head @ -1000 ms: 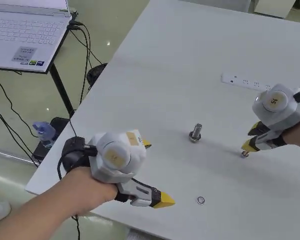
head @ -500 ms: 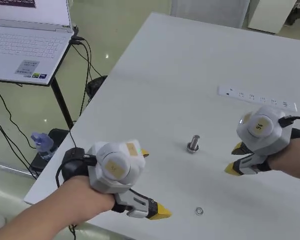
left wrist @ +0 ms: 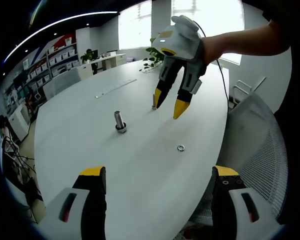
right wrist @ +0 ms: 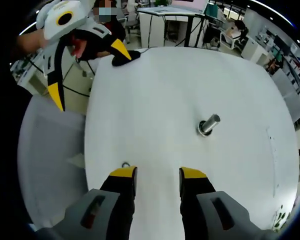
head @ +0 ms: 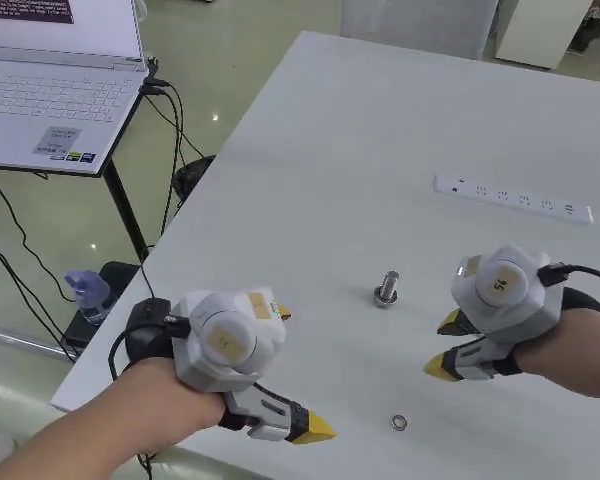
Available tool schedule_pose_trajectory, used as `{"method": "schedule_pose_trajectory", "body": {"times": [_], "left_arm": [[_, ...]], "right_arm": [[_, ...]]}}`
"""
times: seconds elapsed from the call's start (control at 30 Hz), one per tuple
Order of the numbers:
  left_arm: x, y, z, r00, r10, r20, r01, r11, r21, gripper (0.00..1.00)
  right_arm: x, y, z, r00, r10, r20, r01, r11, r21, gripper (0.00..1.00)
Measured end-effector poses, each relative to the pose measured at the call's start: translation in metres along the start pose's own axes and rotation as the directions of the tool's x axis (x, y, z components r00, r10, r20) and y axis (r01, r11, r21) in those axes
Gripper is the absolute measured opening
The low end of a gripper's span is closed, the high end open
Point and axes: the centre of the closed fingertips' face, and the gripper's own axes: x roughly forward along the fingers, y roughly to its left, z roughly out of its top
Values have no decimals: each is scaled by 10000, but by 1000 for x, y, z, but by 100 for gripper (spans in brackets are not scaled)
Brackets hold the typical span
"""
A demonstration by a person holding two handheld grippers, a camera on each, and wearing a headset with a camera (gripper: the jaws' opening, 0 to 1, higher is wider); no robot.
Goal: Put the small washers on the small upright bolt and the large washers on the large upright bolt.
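The large upright bolt (head: 386,288) stands mid-table, with what looks like a washer around its base; it also appears as bolt (left wrist: 120,121) and bolt (right wrist: 208,124). A loose washer (head: 399,422) lies near the front edge, also seen as washer (left wrist: 180,147). My left gripper (head: 298,372) hovers at the front left, jaws wide apart and empty (left wrist: 159,172). My right gripper (head: 442,345) sits right of the bolt, open and empty (right wrist: 157,175). A small metal piece (right wrist: 125,164) lies by its left fingertip; I cannot tell what it is.
A white power strip (head: 513,197) lies at the back right of the table (head: 310,180). An open laptop (head: 50,90) sits on a stand off the table's left edge, with cables and a bottle (head: 88,285) on the floor. A grey chair (left wrist: 260,145) stands by the table.
My right gripper has moved left and nearer to me, closer to the bolt and the loose washer. My left gripper has barely shifted. The head camera tilted slightly.
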Motion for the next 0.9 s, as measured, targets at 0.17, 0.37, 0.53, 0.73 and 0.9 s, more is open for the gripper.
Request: {"method": "schedule_pose_trajectory", "body": {"times": [0.17,0.37,0.53,0.73,0.9], "left_arm": [[1,-3,1,9999,-64,120,66,9999,-106,87],[3,-6,-2,10000,-71,67,71,10000,51,87],[6,-5,-4,9999,-100,8,100,9999,78,87],[5,-4,-4,9999,-125,96,125,9999,-38,86],[6,-7,-5,9997,-221,66,221,9997,57,85]], "right_arm": [[9,13,-2,9999,163,-4,-163,9999,-52,35],[24,33,-6,9993,360,86,-358,9990,-271,34],[37,42,-14,9986,502,-152,-506,9982,-305,34],[54,53,-23,9979,485,-431,-512,9966,-648,32],[62,53,-24,9975,498,-505,-528,9967,-615,30]]}}
